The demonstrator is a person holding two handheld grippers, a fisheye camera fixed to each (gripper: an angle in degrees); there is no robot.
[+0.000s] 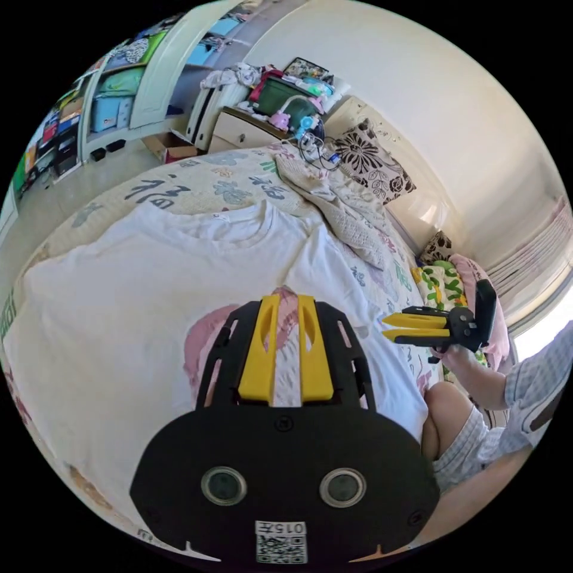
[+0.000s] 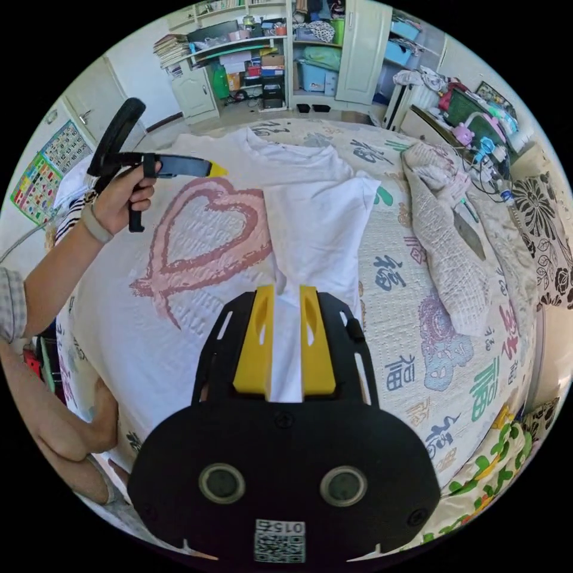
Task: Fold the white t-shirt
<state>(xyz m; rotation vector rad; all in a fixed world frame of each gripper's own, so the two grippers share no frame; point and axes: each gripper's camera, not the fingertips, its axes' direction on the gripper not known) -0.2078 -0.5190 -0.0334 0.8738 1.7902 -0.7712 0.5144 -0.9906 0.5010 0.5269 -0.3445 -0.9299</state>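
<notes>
On the bed [image 2: 453,334], the white t-shirt [image 2: 197,250] lies flat; right gripper [image 2: 286,292] jaws clamp its folded side, left gripper [image 1: 288,298] jaws slightly apart above it.

Left gripper view, we look low and close over the t-shirt [image 1: 137,298] toward the collar, right gripper view from its other side (higher), both sharing the bed [image 2: 430,334].

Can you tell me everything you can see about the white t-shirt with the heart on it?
The white t-shirt lies spread flat on the patterned bedspread, round neck facing the shelves. It looks like soft cotton, with a scribbly pink heart printed on the front. One side has already been folded over the body. The right gripper hangs over that folded part; whether it pinches the cloth is unclear.
</notes>
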